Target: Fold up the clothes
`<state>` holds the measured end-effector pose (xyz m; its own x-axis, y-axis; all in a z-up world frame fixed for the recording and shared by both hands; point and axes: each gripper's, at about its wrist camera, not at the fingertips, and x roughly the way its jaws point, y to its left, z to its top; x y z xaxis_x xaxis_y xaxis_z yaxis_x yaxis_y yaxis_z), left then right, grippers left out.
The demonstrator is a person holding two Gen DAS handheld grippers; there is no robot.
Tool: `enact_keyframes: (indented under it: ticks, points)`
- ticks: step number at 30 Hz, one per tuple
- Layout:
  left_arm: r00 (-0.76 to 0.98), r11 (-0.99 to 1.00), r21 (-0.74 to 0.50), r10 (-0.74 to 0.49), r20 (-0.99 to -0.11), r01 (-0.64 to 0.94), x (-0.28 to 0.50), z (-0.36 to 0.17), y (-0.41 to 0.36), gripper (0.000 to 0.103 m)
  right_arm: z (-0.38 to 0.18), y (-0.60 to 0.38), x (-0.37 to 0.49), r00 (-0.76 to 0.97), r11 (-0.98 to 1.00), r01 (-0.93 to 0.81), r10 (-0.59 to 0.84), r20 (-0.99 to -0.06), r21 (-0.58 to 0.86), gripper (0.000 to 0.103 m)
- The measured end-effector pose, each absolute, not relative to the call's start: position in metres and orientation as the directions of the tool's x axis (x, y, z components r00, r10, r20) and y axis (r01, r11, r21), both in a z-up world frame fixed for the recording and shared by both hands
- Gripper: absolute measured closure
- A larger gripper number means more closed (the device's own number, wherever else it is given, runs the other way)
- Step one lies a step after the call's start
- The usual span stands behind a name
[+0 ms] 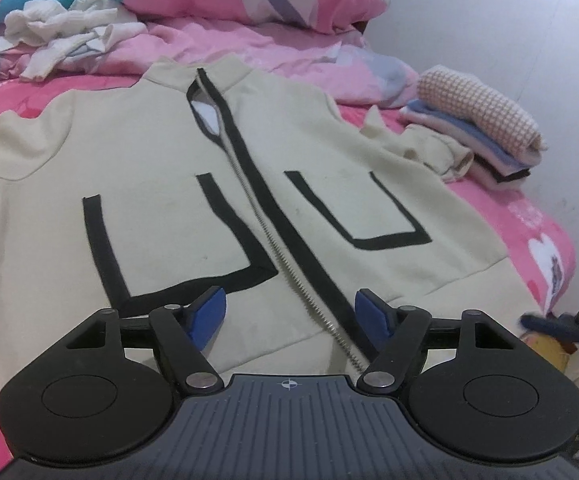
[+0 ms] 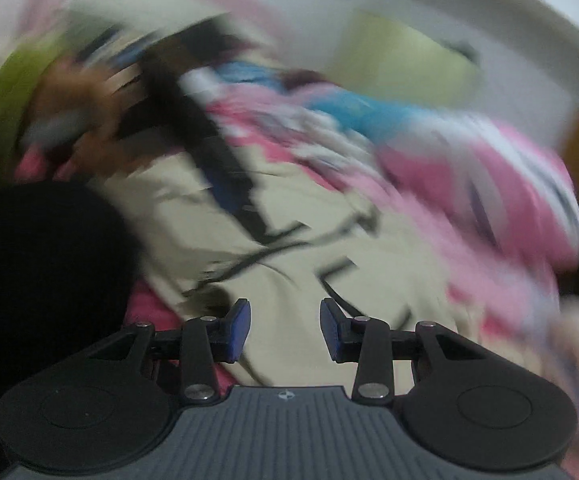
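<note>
Jacket is lying flat and zipped on the pink bed, collar far. Left gripper is hovering over its near hem, jaws wide, holding nothing. Right gripper, in a blurred view, is also gaping empty. Folded stack is sitting far right.

We see soft, even indoor light and fisheye bending at the edges in both views; the left wrist view is sharp, the right wrist view smeared by motion blur.
</note>
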<state>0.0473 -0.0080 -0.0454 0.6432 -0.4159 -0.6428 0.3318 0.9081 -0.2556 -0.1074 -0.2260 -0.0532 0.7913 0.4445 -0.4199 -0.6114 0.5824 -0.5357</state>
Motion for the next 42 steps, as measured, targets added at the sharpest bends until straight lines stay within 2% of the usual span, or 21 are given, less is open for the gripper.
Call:
enact_keyframes:
  ticks: [3, 7, 11, 15, 18, 21, 23, 24, 27, 31, 34, 42]
  points:
    - [0.644, 0.910, -0.227, -0.406, -0.648, 0.346, 0.042, -0.045, -0.009, 0.032, -0.067, -0.207, -0.104, 0.766, 0.450, -0.636, 0.467, -0.442, -0.627, 0.065]
    - [0.632, 0.889, -0.186, -0.432, -0.644, 0.418, 0.033, -0.041, -0.016, 0.032, -0.073, -0.204, -0.085, 0.748, 0.442, -0.660, 0.459, -0.479, -0.607, 0.094]
    - [0.618, 0.850, -0.068, -0.433, -0.656, 0.523, 0.027, -0.040, -0.038, 0.031, -0.071, -0.211, -0.076, 0.728, 0.490, -0.686, 0.462, -0.507, -0.538, 0.101]
    - [0.579, 0.778, 0.036, -0.436, -0.689, 0.628, 0.024, -0.046, -0.065, 0.030, -0.078, -0.215, -0.078, 0.727, 0.503, -0.686, 0.432, -0.534, -0.526, 0.101]
    - [0.568, 0.736, 0.113, -0.405, -0.717, 0.667, 0.021, -0.051, -0.078, 0.030, -0.077, -0.228, -0.080, 0.721, 0.567, -0.684, 0.429, -0.544, -0.459, 0.099]
    - [0.556, 0.726, 0.124, -0.393, -0.732, 0.677, 0.022, -0.054, -0.081, 0.030, -0.064, -0.277, -0.075, 0.743, 0.751, -0.604, 0.409, -0.529, -0.268, 0.096]
    - [0.549, 0.724, 0.118, -0.395, -0.737, 0.679, 0.023, -0.055, -0.081, 0.030, -0.055, -0.310, -0.073, 0.757, 0.842, -0.525, 0.393, -0.523, -0.127, 0.082]
    - [0.545, 0.724, 0.114, -0.397, -0.738, 0.681, 0.023, -0.055, -0.080, 0.030, -0.050, -0.327, -0.071, 0.763, 0.876, -0.478, 0.384, -0.520, -0.055, 0.078]
    - [0.535, 0.722, 0.102, -0.403, -0.743, 0.685, 0.024, -0.056, -0.078, 0.029, -0.040, -0.386, -0.067, 0.789, 0.942, -0.271, 0.335, -0.515, 0.196, 0.076]
    - [0.521, 0.719, 0.087, -0.410, -0.748, 0.690, 0.026, -0.057, -0.076, 0.029, -0.054, -0.442, -0.052, 0.779, 0.901, -0.060, 0.312, -0.544, 0.430, 0.075]
    - [0.514, 0.714, 0.079, -0.418, -0.749, 0.696, 0.026, -0.057, -0.075, 0.029, -0.069, -0.457, -0.040, 0.746, 0.835, -0.020, 0.378, -0.548, 0.550, 0.075]
    - [0.505, 0.691, 0.075, -0.446, -0.739, 0.719, 0.026, -0.060, -0.071, 0.029, -0.072, -0.473, -0.031, 0.740, 0.718, -0.034, 0.486, -0.466, 0.695, 0.075]
